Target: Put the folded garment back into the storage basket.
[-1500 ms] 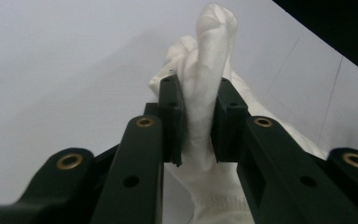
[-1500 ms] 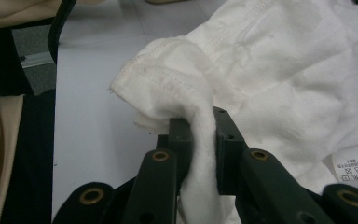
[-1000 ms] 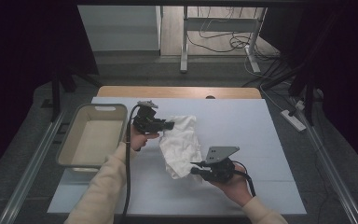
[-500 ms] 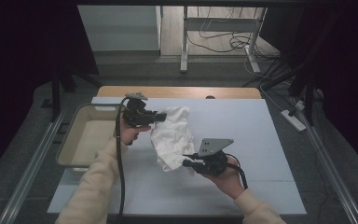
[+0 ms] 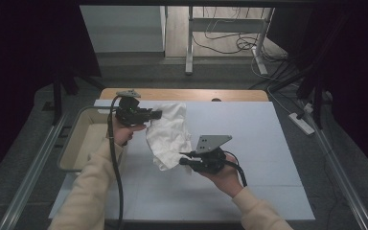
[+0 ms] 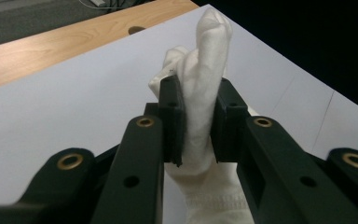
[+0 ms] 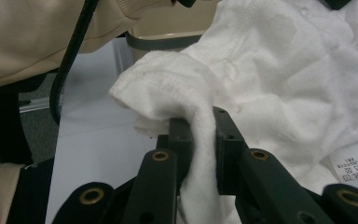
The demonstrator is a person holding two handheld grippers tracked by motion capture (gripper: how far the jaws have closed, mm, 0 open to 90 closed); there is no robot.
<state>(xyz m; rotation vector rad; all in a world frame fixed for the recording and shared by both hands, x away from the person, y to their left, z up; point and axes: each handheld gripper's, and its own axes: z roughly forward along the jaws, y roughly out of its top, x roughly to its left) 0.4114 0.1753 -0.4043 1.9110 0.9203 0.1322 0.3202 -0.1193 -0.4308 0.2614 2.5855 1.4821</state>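
White cloth (image 5: 168, 134) hangs pinched between left tongs (image 5: 157, 115) and right tongs (image 5: 184, 157).

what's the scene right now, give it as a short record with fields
item: white cloth, held off the white table
left gripper: shut on the cloth's upper edge
right gripper: shut on the cloth's lower edge
cloth state: bunched, hanging between the two grippers
label: care tag at one edge
nearby: beige bin at the table's left side
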